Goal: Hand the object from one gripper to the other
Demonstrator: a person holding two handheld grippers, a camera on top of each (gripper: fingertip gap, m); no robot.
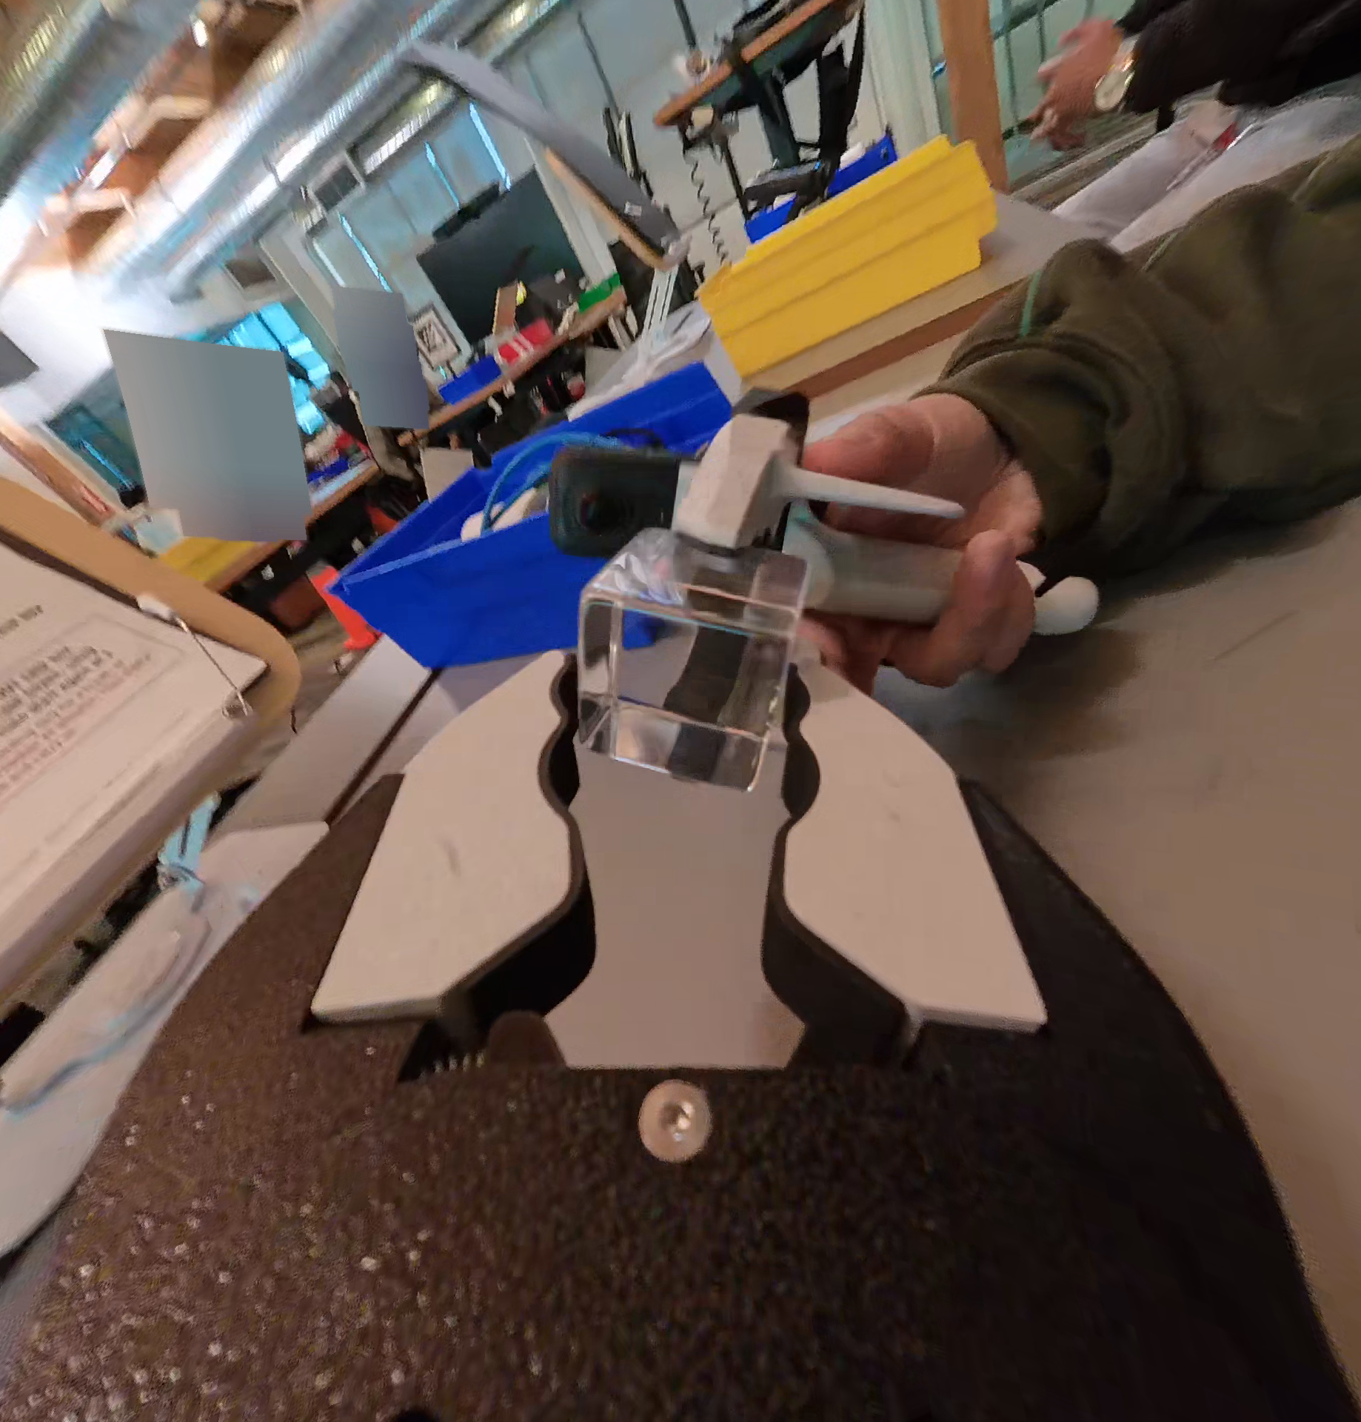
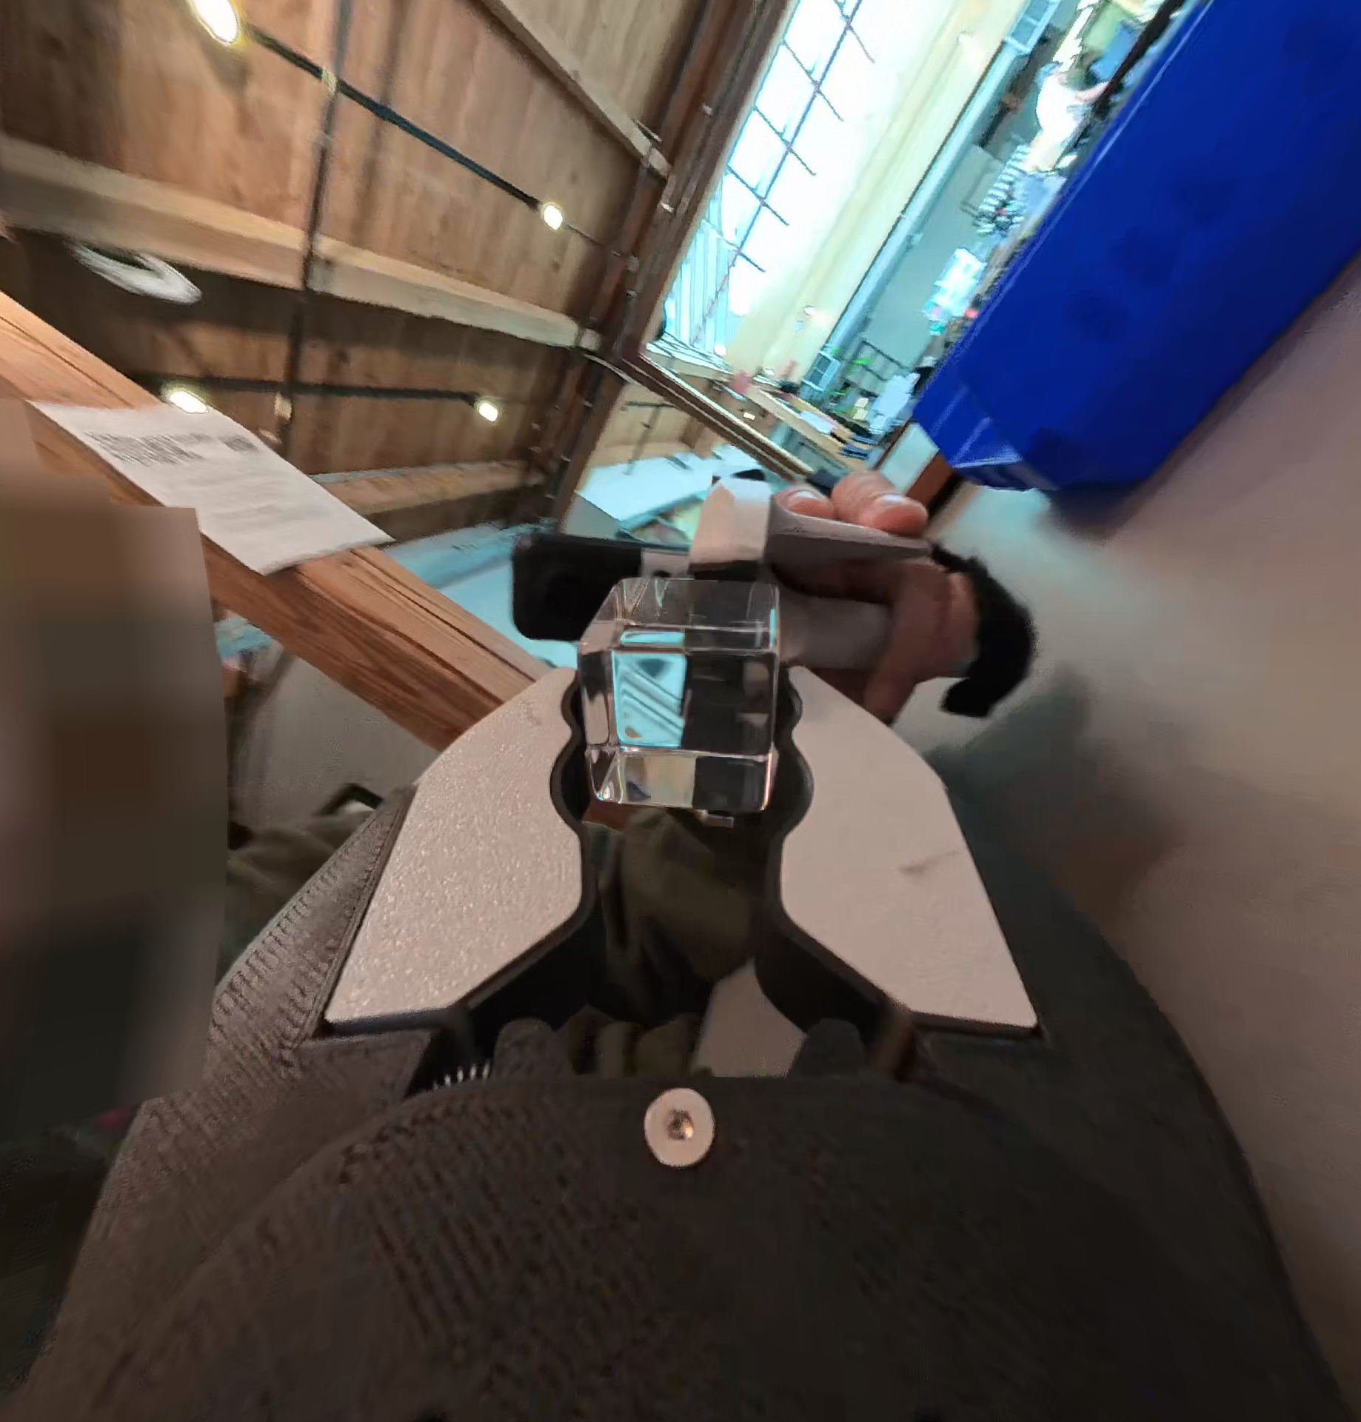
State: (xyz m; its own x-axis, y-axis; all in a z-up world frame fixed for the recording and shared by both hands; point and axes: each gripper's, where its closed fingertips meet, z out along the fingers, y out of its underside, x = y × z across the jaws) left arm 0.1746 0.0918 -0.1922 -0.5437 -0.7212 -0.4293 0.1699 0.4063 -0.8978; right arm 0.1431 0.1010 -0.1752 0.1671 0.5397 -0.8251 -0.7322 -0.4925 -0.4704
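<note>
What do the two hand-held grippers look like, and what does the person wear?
Each hand-held gripper, left and right, has two flat pale grey fingers with wavy black inner edges, on a speckled dark body with one silver screw. Seen from the other side, each has a pale grey handle and a small black camera. The person wears an olive green sleeve.

Grey counter (image 1: 1200, 846) under my fingers. Blue bin (image 1: 462, 585) sits on it ahead, white cable stuff inside. Yellow bins (image 1: 854, 262), stacked, on counter farther back. Clipboard with printed sheet (image 1: 70, 739) at left edge.
</note>
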